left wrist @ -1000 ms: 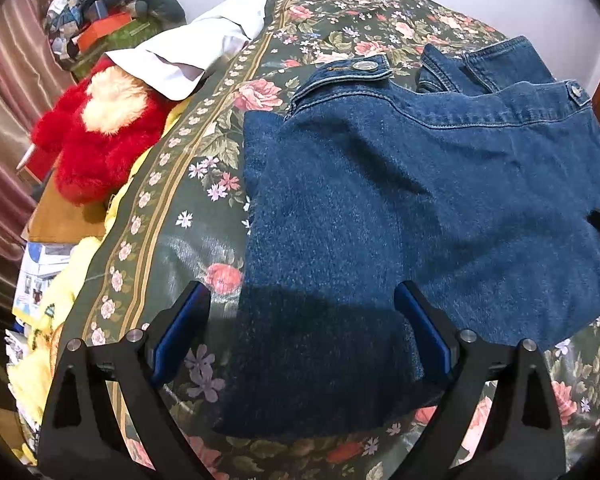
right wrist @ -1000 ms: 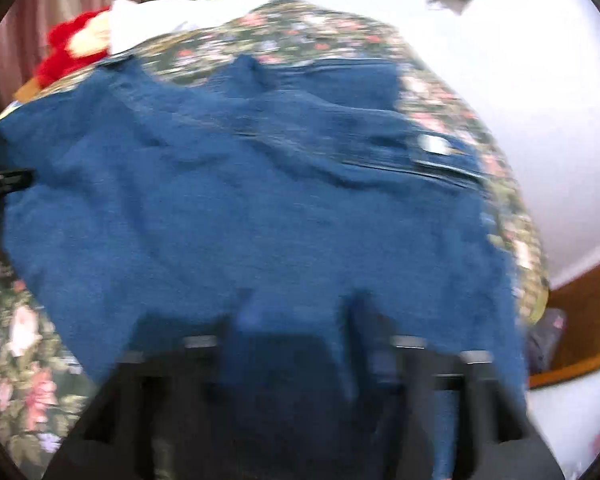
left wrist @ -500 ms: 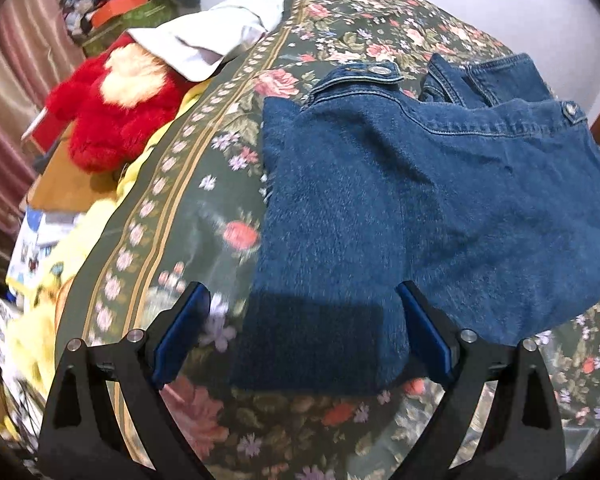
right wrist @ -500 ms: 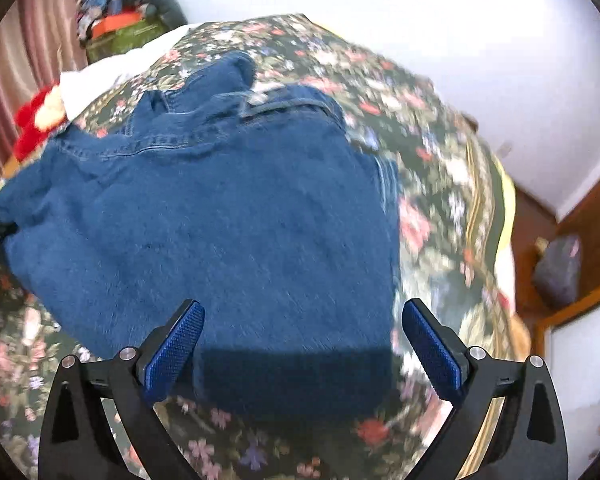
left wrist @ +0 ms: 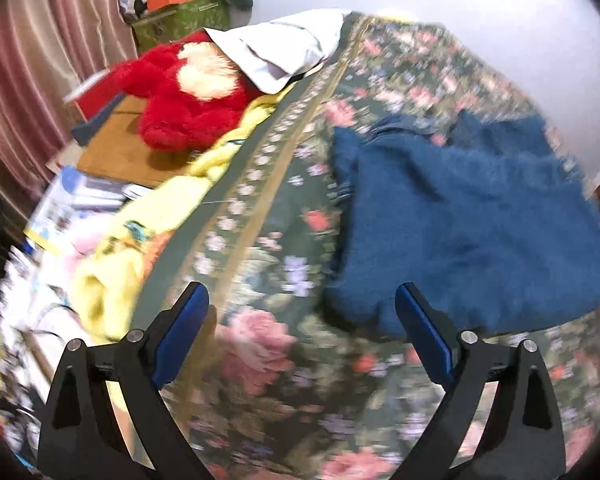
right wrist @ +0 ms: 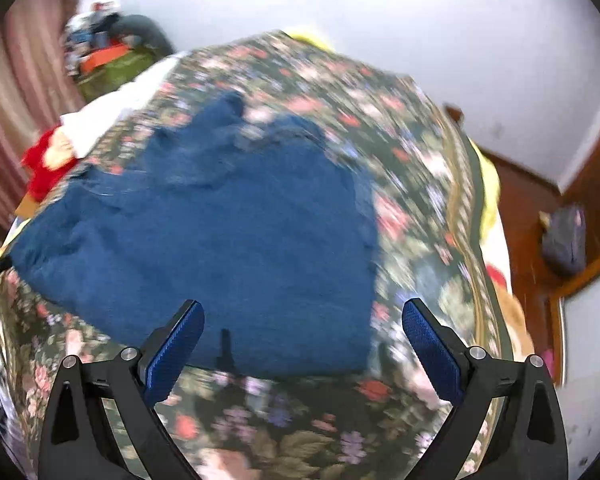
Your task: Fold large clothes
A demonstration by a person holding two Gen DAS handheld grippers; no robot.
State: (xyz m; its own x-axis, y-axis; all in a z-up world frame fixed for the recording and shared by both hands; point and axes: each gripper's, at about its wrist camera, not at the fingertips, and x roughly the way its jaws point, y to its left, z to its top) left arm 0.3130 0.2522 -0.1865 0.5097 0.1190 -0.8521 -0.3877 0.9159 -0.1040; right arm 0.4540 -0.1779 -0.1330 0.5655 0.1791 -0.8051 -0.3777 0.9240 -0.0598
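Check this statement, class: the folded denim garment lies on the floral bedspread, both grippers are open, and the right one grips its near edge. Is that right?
One detail is wrong. The right gripper grips nothing: the right wrist view shows its jaws apart, above the denim garment. The garment does lie on the floral bedspread, and the left gripper is open too.
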